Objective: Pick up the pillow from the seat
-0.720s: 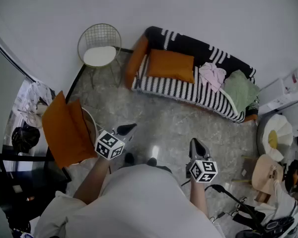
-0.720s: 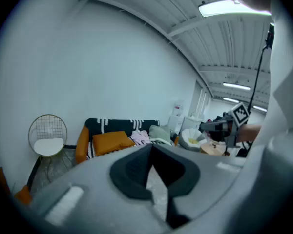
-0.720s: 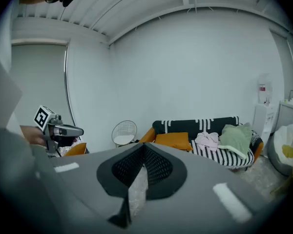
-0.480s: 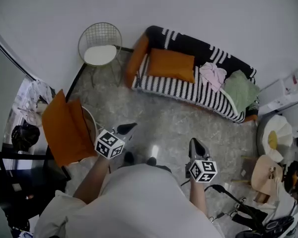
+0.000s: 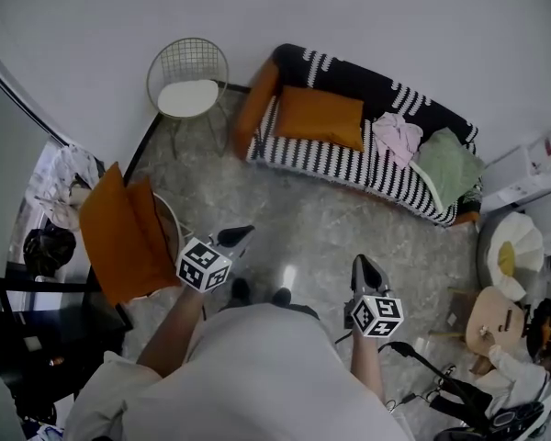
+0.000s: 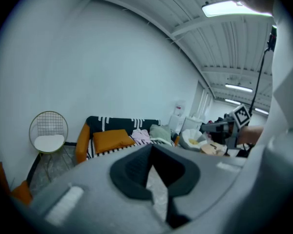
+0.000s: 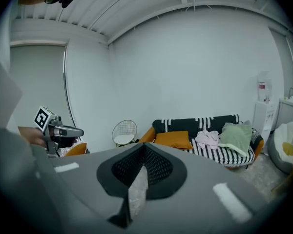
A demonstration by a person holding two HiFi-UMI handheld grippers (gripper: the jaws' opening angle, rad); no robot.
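An orange pillow lies on the seat of a black-and-white striped sofa across the room; it also shows as the orange pillow and the orange pillow in the two gripper views. My left gripper and right gripper hang in front of my body over the marble floor, far short of the sofa. Both are shut with nothing between the jaws. Each points toward the sofa.
Pink clothes and a green cloth lie on the sofa's right half. A white wire chair stands left of it. A second chair with orange cushions is close at my left. Clutter and a round white seat fill the right side.
The view has shifted slightly, so the sofa sits a little lower and to the right. Both grippers hold nearly the same place.
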